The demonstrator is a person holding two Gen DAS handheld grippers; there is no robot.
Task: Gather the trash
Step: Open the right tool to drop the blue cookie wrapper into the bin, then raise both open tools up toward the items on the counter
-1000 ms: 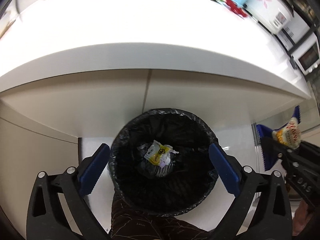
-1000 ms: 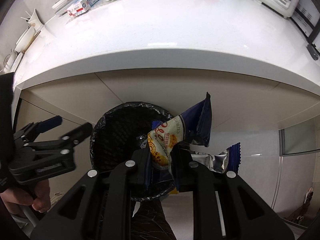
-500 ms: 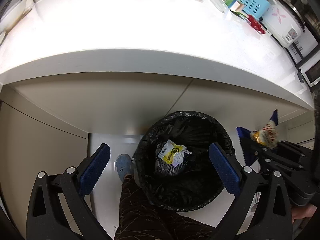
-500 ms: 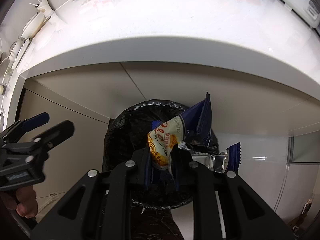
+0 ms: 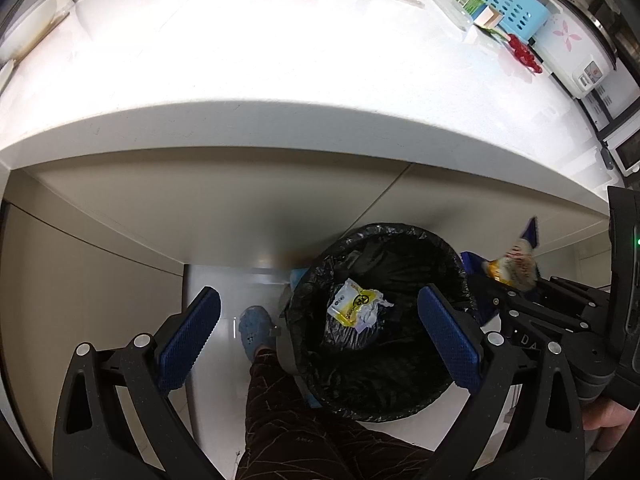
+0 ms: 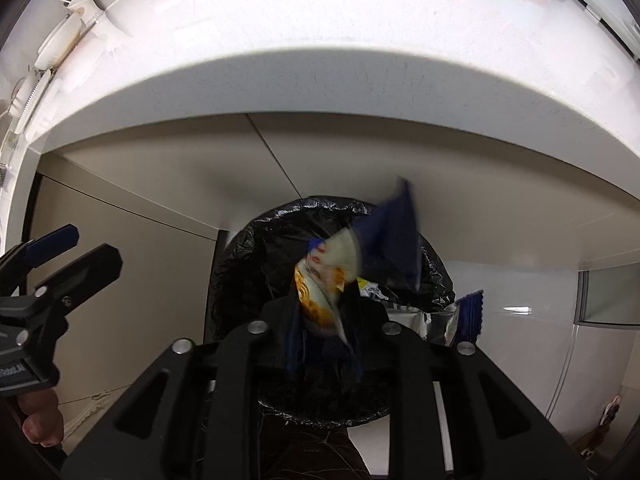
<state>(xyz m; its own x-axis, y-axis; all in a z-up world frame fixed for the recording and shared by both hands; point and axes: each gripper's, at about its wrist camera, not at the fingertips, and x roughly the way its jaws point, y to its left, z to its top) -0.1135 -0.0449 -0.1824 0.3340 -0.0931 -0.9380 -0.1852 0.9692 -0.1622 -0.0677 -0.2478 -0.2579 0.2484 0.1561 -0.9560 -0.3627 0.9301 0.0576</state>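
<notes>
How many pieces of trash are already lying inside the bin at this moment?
1 visible: a crumpled yellow-and-white wrapper lying at the bottom of the black-lined round trash bin. More may be hidden in the dark liner folds.

1. Left gripper (image 5: 320,336): jaws spread wide, blue pads facing each other, nothing between them; pointed downward.
2. Right gripper (image 6: 324,320): jaws drawn close, clamped on a snack wrapper (image 6: 332,276), which is blurred.
3. Right gripper sits just right of the left one, at similar height.
4. Person's leg (image 5: 288,408) in dark patterned trousers, foot in a blue shoe (image 5: 254,330), below the left gripper.
</notes>
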